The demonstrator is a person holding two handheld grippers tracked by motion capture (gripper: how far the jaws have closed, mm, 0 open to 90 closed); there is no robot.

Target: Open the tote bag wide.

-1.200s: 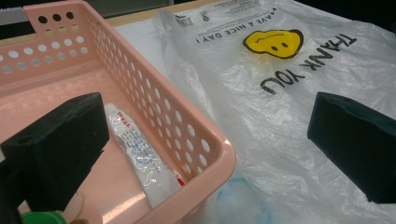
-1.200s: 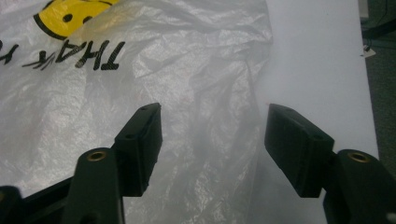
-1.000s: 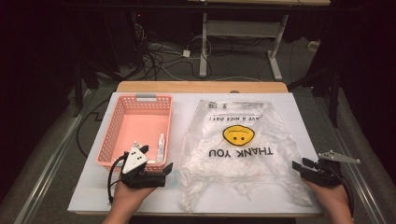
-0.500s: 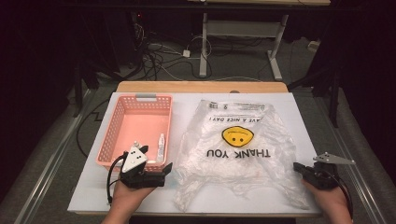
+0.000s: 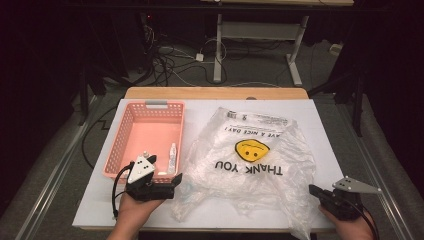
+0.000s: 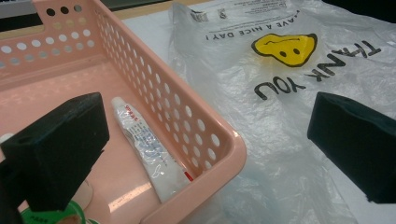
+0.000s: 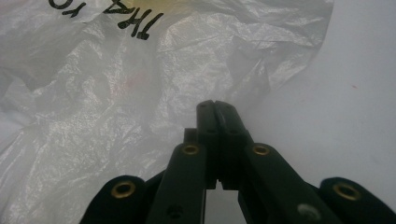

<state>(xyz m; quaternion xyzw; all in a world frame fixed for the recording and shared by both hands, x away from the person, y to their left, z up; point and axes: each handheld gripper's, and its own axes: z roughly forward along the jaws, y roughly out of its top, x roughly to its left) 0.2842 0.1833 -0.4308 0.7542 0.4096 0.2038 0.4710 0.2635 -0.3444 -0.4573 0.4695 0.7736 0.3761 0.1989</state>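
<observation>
The left tongs [image 5: 176, 181] are black, with a white-grey three-cornered plate on top and a black cable looping from the body. In the left gripper view their jaws are thick black blocks with matte foam-like pads [image 6: 58, 149]. The right tongs [image 5: 314, 190] are black too, under a grey three-cornered plate. Their slim arms carry brass-coloured rivets and one silver screw. Both forearms are bare.
</observation>
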